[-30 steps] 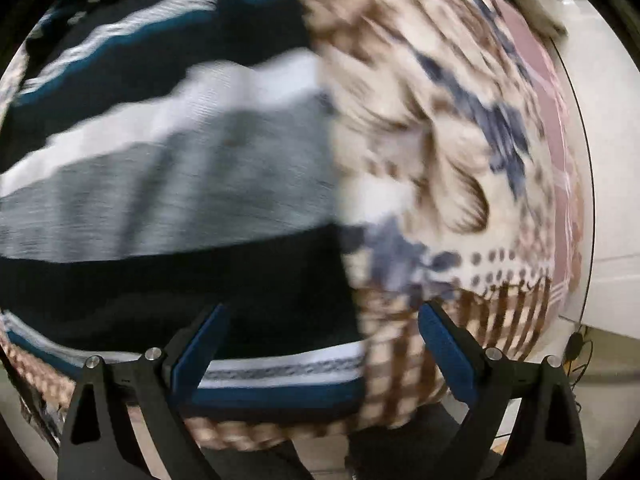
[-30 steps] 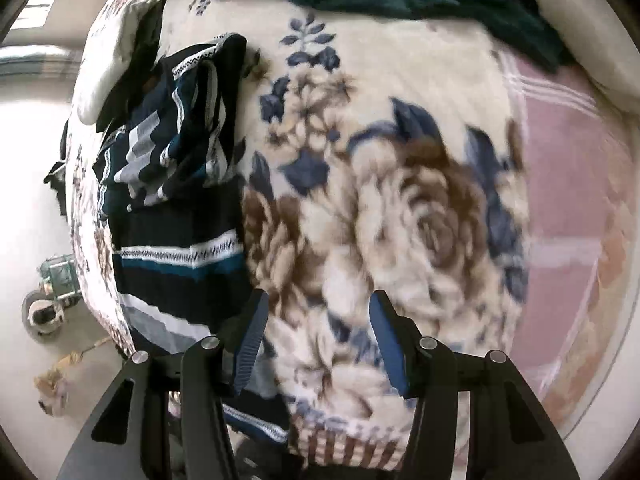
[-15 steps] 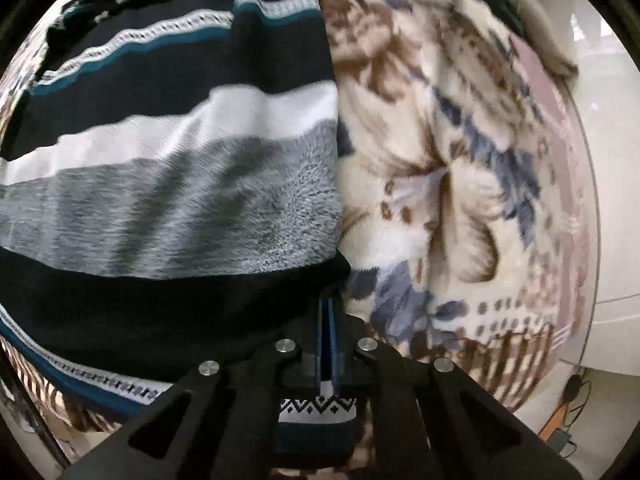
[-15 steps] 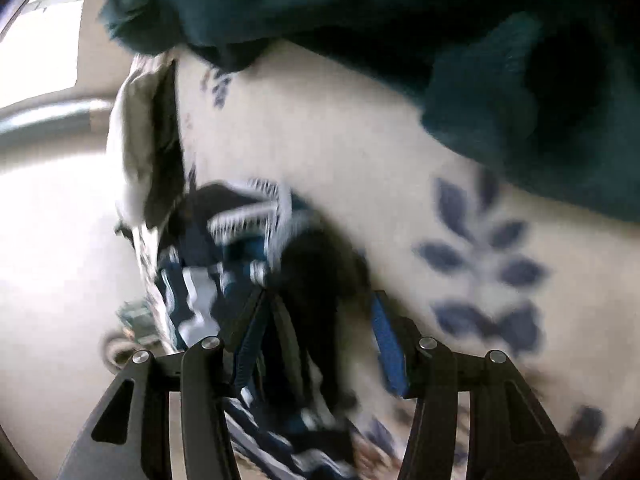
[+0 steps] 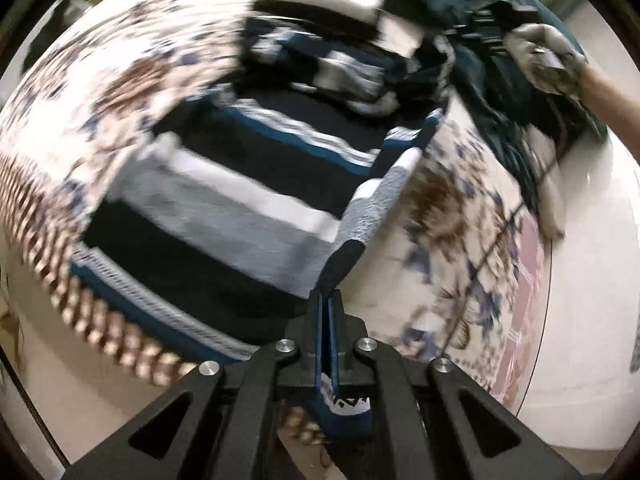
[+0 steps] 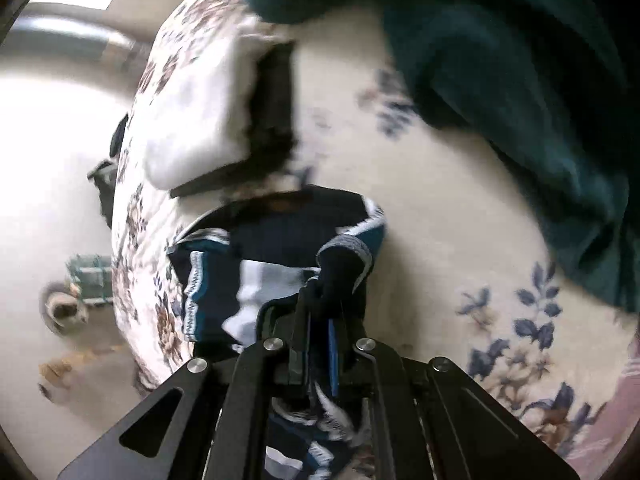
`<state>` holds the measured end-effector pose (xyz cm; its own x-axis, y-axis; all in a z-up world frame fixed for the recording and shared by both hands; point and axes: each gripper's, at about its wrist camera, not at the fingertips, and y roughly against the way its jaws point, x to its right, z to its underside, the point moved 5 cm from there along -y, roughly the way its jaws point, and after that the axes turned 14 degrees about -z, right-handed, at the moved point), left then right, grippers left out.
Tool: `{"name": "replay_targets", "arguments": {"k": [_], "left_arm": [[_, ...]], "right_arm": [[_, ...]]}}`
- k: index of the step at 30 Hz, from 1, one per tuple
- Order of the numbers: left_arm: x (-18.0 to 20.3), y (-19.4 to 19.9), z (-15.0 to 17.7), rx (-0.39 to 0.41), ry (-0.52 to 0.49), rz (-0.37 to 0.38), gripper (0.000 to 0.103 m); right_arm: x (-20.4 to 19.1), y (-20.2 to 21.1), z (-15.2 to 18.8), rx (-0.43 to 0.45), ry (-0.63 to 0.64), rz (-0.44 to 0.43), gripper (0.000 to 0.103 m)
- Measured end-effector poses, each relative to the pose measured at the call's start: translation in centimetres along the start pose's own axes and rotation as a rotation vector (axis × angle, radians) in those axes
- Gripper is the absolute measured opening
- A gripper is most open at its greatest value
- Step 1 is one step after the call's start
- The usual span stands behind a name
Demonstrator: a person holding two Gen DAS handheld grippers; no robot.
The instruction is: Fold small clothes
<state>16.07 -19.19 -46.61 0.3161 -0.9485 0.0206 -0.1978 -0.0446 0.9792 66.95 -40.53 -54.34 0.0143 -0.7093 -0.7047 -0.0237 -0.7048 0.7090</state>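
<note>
Striped sweater (image 5: 256, 184) lies diagonally on the floral blanket (image 5: 460, 240); left gripper (image 5: 328, 300) and right gripper (image 6: 320, 304), spread earlier, now pinch its edge.

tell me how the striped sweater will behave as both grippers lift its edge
Probably floppy: the striped sweater already bends up from the floral blanket toward the left gripper. Its thick fuzzy knit suggests it won't slip from the fingers. The unheld part will likely sag and drag.
</note>
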Motion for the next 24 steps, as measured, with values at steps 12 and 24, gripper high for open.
{"name": "replay_targets", "arguments": {"k": [12,24], "left_arm": [[-18.0,-6.7,-2.7,-0.111,0.246,0.054,0.001],[-24.7,-14.1,-3.6,-0.251,0.269,0.109,0.004]], "right_arm": [[-19.1,-19.8,-3.2,-0.090,0.138,0.198,0.006],[-20.8,-35.4,-2.9,-0.193,0.112,0.412,0.007]]}}
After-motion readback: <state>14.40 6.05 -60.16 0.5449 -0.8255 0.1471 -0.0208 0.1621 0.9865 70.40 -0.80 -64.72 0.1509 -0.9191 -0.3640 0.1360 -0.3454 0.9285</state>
